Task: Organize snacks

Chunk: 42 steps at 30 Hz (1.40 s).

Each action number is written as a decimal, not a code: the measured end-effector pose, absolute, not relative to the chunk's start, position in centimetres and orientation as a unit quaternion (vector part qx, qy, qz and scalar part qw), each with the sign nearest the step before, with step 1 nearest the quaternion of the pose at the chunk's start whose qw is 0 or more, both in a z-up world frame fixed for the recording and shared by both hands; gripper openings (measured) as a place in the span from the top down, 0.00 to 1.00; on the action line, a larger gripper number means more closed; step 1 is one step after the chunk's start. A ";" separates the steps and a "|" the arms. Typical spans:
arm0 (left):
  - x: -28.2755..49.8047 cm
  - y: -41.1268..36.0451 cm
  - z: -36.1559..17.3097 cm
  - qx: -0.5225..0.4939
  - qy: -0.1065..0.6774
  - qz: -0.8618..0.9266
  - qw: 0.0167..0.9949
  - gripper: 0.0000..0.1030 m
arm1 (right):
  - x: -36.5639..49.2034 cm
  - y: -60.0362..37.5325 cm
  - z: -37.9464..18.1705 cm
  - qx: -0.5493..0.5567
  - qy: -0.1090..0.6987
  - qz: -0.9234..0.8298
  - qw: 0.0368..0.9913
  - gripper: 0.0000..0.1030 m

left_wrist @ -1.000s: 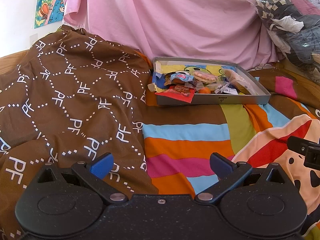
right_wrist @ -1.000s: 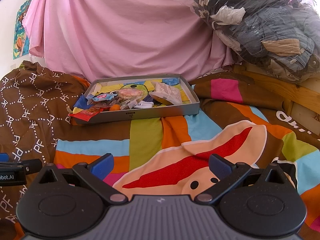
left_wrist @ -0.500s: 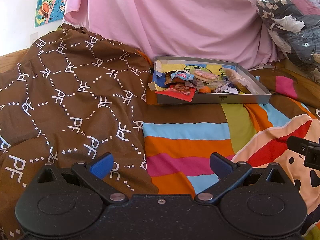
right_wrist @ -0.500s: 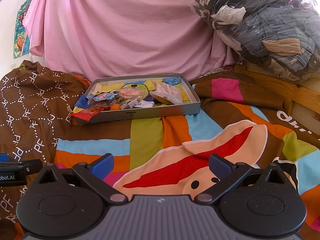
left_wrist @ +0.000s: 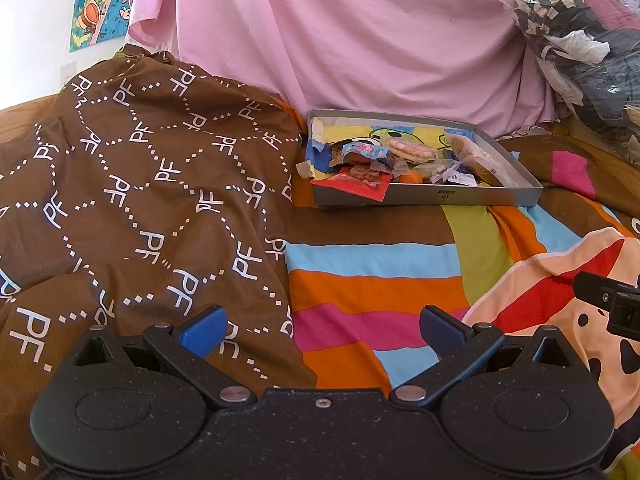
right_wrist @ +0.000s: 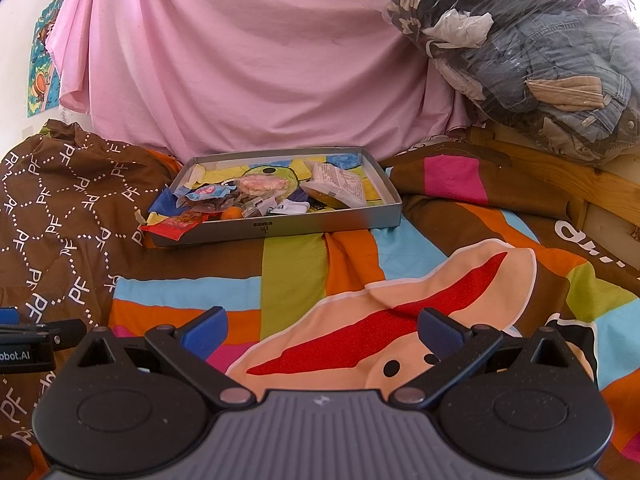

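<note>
A shallow grey box tray (left_wrist: 472, 199) (right_wrist: 320, 222) lies on the striped bedspread, well ahead of both grippers. Several snack packets fill it: a red wrapper (left_wrist: 354, 185) (right_wrist: 176, 225) hangs over its front left rim, with a small orange fruit (left_wrist: 411, 177) (right_wrist: 232, 213), a pink round pack (left_wrist: 412, 149) (right_wrist: 260, 183) and a white printed packet (right_wrist: 340, 186) inside. My left gripper (left_wrist: 322, 330) is open and holds nothing, low over the bedspread. My right gripper (right_wrist: 322, 330) is open too, over the cartoon print. The right gripper's tip (left_wrist: 608, 300) shows at the left view's right edge.
A brown "PF" patterned blanket (left_wrist: 132, 208) (right_wrist: 52, 216) is bunched up on the left. A pink sheet (left_wrist: 340, 40) hangs behind the tray. A clear bag of clothes (right_wrist: 532, 52) rests on the wooden bed frame (right_wrist: 592, 184) at the right.
Both views have shifted very slightly, with the tray a touch lower in the right wrist view. Nothing has been grasped or released.
</note>
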<state>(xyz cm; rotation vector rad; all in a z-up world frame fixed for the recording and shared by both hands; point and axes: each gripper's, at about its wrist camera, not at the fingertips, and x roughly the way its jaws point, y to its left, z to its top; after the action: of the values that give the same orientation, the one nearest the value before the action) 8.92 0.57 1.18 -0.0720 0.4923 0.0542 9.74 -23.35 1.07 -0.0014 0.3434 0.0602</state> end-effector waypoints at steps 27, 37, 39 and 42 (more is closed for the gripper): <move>9.1 0.1 1.3 -0.010 0.252 0.062 0.966 0.01 | 9.6 -23.1 0.9 -0.001 0.172 0.029 0.985 0.00; 9.4 0.4 2.1 0.007 0.248 0.104 0.963 0.01 | 9.5 -22.9 0.7 -0.002 0.172 0.029 0.985 0.00; 9.4 0.5 2.1 0.005 0.250 0.107 0.962 0.01 | 9.4 -22.8 0.6 -0.002 0.172 0.029 0.985 0.00; 9.5 0.6 2.1 -0.002 0.254 0.106 0.961 0.02 | 9.5 -22.9 0.7 -0.002 0.173 0.030 0.985 0.00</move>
<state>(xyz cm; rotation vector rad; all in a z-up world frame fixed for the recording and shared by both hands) 9.53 0.60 2.07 -0.0032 0.5140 0.2146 9.49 -22.90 0.69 -0.0041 0.3472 0.0596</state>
